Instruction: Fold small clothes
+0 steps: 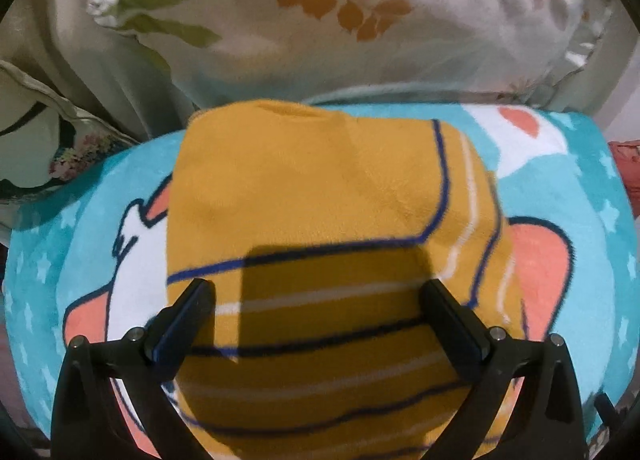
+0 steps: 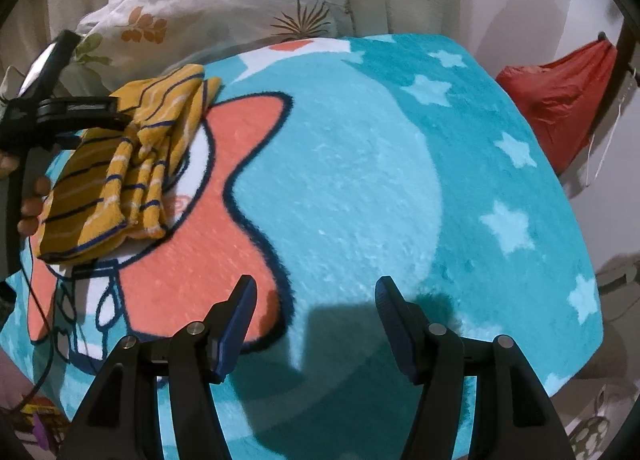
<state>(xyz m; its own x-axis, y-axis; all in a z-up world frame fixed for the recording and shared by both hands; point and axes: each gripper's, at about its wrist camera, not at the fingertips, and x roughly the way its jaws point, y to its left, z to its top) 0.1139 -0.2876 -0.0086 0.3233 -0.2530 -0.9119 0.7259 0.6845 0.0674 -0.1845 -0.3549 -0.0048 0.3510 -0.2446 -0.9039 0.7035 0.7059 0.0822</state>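
We see a mustard-yellow knit garment [image 1: 304, 196] with thin navy and white stripes, folded into a soft thick bundle on a plush turquoise blanket [image 2: 400, 180] printed with pale stars and a coral cartoon shape. Our left gripper [image 1: 318, 292] hovers right over the near striped end, its black fingers spread wide, gripping nothing. Our right gripper [image 2: 314, 292] is also spread wide and empty, well apart from the garment, over bare fleece. Beyond the blanket lie a rumpled leaf-print pillow [image 1: 360, 12] and a crinkled red bag [image 2: 560, 96].
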